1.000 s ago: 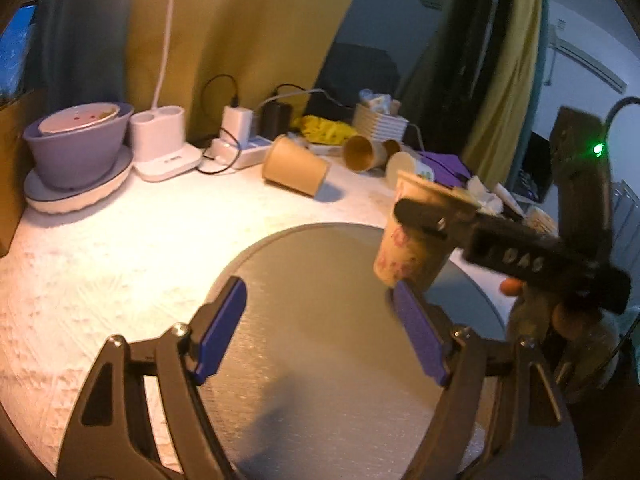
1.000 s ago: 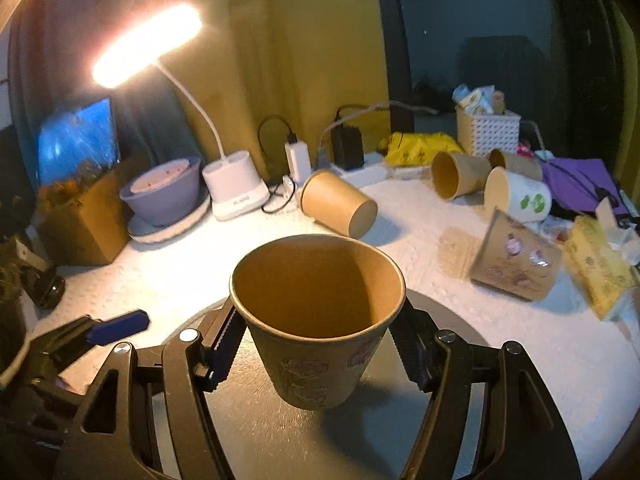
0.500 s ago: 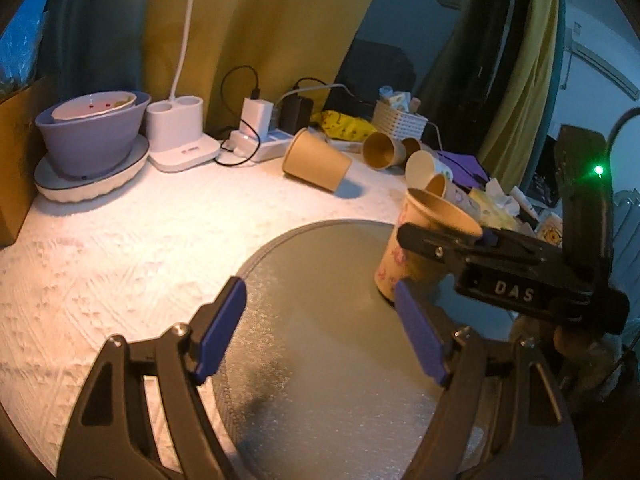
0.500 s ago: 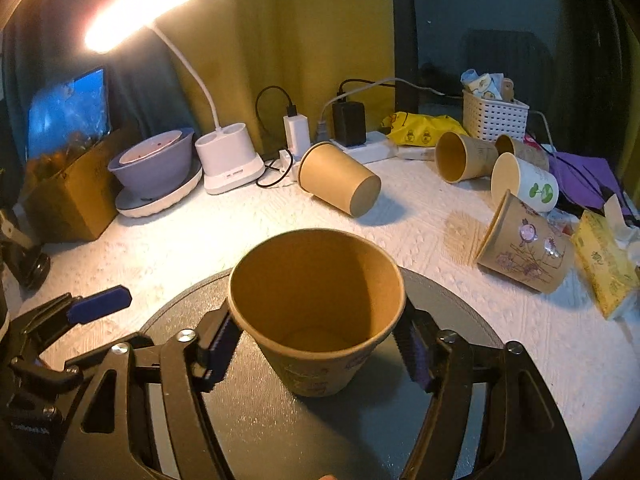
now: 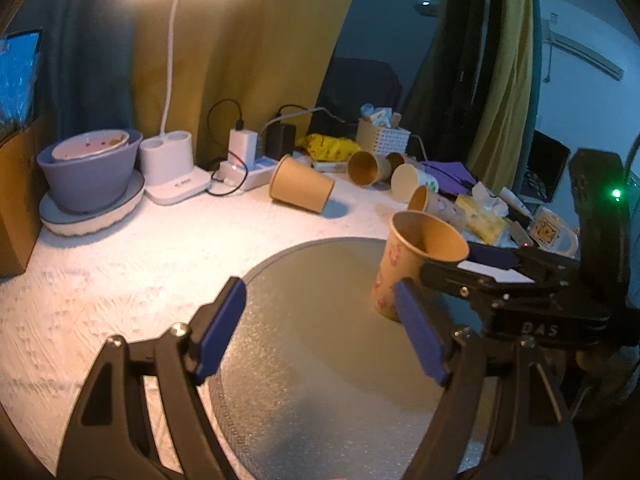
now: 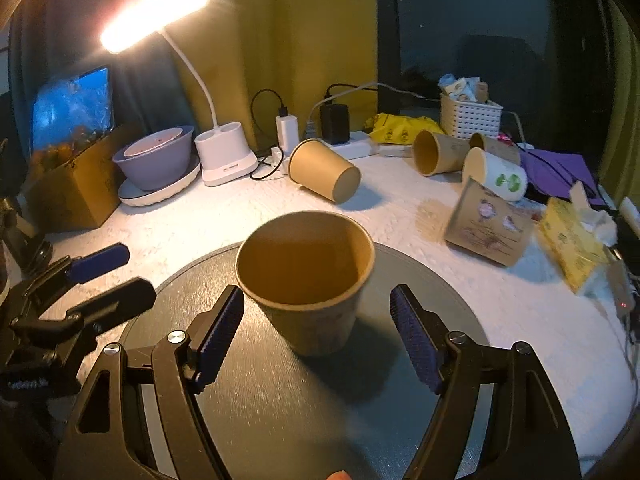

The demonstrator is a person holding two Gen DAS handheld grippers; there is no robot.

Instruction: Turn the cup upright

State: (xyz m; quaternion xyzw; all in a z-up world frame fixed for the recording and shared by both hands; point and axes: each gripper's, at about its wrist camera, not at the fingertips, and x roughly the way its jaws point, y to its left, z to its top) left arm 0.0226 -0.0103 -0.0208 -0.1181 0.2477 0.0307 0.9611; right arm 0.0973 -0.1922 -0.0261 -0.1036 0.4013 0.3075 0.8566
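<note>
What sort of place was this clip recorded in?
Probably a home bedroom or study corner, not a lab: a cluttered table with a lit desk lamp, chargers in a power strip, stacked bowls, and yellow curtains behind.

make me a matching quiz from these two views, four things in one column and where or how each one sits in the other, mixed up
1. printed cup
2. plain brown cup
3. right gripper
4. purple bowl

A. lying on its side on the white cloth
B. stacked on a white dish beside the lamp base
C. upright on the grey round mat
D. jaws apart, either side of a cup

Pairs: 1-C, 2-A, 3-D, 4-B
</note>
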